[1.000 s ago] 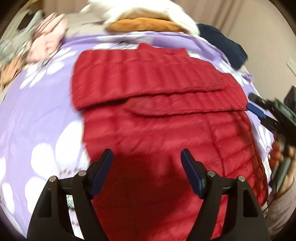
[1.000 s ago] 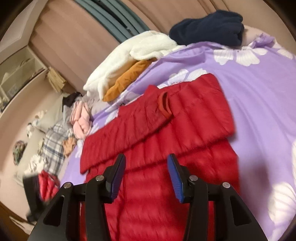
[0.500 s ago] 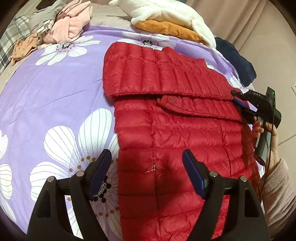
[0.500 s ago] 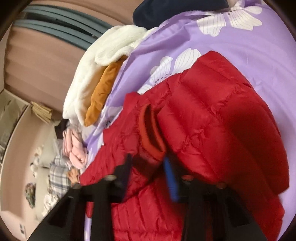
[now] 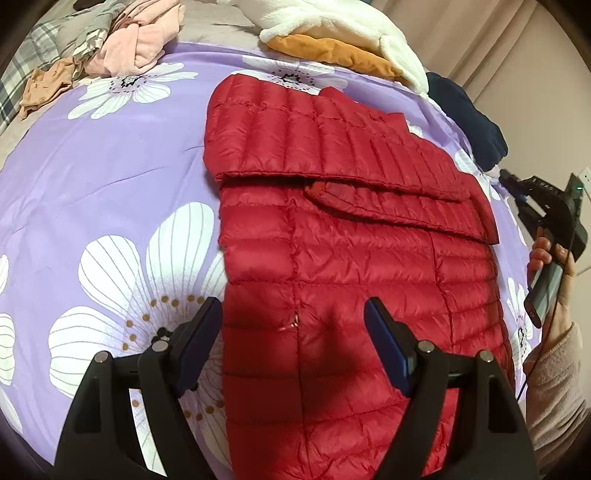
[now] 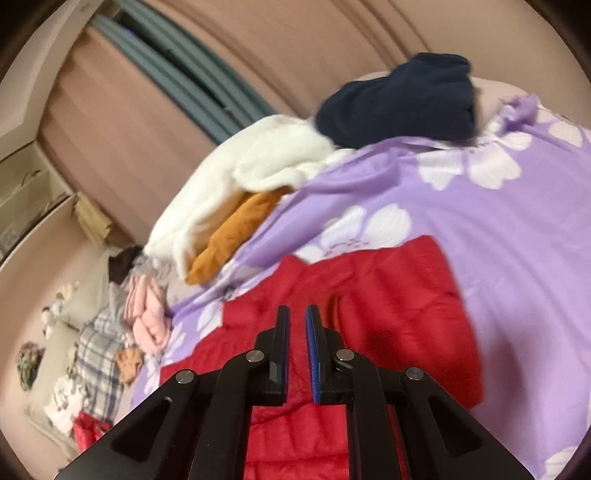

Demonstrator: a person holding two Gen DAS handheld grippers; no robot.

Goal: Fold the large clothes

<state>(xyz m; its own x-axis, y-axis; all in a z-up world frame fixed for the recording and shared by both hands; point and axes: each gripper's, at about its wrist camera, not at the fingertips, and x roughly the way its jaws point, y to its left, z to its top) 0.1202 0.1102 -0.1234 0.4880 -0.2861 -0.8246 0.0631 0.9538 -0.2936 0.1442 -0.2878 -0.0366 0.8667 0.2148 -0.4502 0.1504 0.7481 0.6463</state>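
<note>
A red quilted puffer jacket point(image 5: 351, 258) lies flat on the purple flowered bedspread point(image 5: 92, 177), both sleeves folded across its upper body. My left gripper point(image 5: 293, 321) is open and empty, hovering over the jacket's lower left part. My right gripper point(image 6: 297, 314) is nearly shut with a narrow gap between the jaws, and nothing shows between them; it is raised above the jacket point(image 6: 406, 314). It also shows in the left wrist view point(image 5: 517, 192), beside the jacket's right edge, held by a hand.
A white fleece point(image 5: 332, 22) over an orange garment point(image 5: 332, 51) lies at the bed's far edge, with a navy garment point(image 5: 465, 118) to the right. Pink point(image 5: 136, 40) and plaid clothes point(image 5: 48, 37) are piled at the far left. Curtains point(image 6: 129, 110) hang behind the bed.
My right gripper closed from wide open to nearly shut and lifted away from the folded sleeve. My left gripper stayed open and drew back a little over the lower jacket.
</note>
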